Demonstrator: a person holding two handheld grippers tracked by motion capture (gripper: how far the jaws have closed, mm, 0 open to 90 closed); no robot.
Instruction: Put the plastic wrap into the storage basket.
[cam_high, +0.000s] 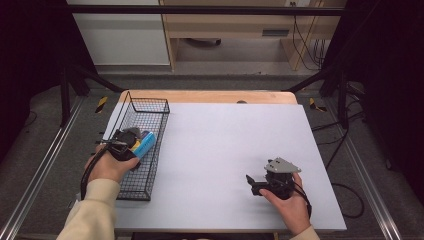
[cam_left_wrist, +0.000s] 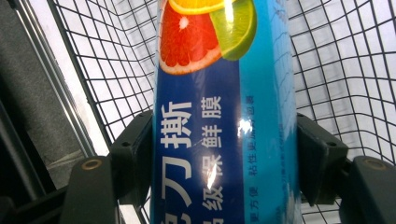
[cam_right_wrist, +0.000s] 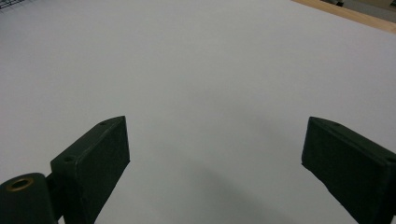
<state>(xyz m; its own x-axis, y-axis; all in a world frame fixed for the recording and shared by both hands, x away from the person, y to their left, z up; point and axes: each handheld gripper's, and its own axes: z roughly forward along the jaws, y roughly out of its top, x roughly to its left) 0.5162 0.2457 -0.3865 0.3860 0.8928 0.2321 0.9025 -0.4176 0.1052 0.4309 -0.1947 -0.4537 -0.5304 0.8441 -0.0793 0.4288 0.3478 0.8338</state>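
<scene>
A blue box of cling film (cam_left_wrist: 224, 121) with citrus fruit printed on it sits between the jaws of my left gripper (cam_left_wrist: 225, 158), which is shut on it. In the high view the same box (cam_high: 144, 142) is inside the black wire basket (cam_high: 150, 107) at the table's left, with the left gripper (cam_high: 131, 141) holding it over the basket's middle. My right gripper (cam_high: 252, 185) rests low over the white table near the front right, held by a hand. Its jaws stand wide apart with nothing between them, and the right gripper (cam_right_wrist: 215, 158) faces bare white surface.
The white sheet (cam_high: 230, 150) covers most of the wooden table (cam_high: 210, 96). The basket's far end (cam_high: 145, 102) reaches toward the table's back left. Dark frame bars and cables stand beyond the table's edges.
</scene>
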